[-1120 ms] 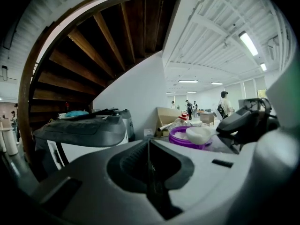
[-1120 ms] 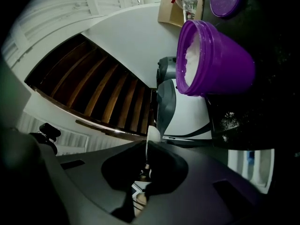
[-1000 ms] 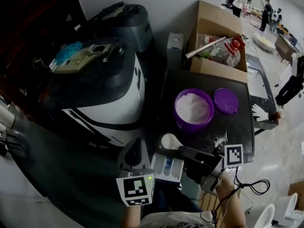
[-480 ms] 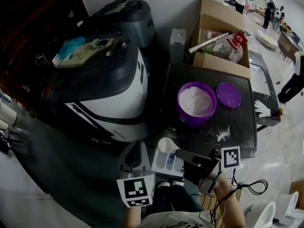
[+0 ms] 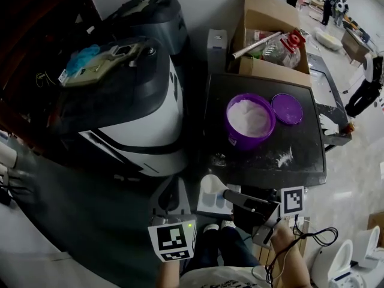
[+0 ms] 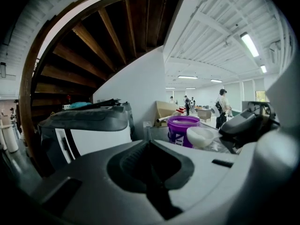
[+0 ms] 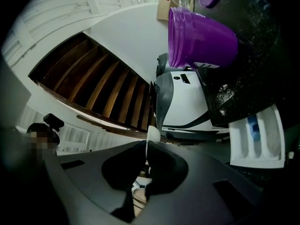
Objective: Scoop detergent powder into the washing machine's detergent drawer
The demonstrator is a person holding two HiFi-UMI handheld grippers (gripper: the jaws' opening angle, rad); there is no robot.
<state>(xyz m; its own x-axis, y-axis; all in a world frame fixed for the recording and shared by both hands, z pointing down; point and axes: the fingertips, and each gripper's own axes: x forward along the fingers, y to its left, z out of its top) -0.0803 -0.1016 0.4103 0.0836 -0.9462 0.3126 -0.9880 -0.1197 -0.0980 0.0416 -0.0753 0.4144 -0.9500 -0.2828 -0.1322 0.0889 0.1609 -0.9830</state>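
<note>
- Right gripper (image 5: 231, 195) has its jaws pressed tight on the thin handle of the white plastic scoop (image 5: 212, 186); its own view shows the pale handle edge (image 7: 152, 136) pinched between them.
- The scoop's round bowl hangs right over the white pull-out detergent drawer (image 5: 211, 206), at its end nearer the machine. Whether the bowl is loaded is hard to tell.
- Seen from the right gripper, the drawer (image 7: 258, 137) lies open, with blue pieces in its compartments.
- Left gripper (image 5: 173, 191) sits just left of the drawer, apart from the scoop; its jaws (image 6: 150, 162) are together with nothing between them.
- The white-and-dark-grey washing machine (image 5: 132, 119) stands to the left.
- The round purple plastic tub (image 5: 245, 147) of white detergent powder (image 5: 249, 116) is on the black tabletop (image 5: 303, 138), with its flat purple lid (image 5: 288, 108) just beside it.
- Spilled powder (image 5: 283, 158) dusts the tabletop near the tub.
- A brown cardboard box (image 5: 264, 8) stands behind.
</note>
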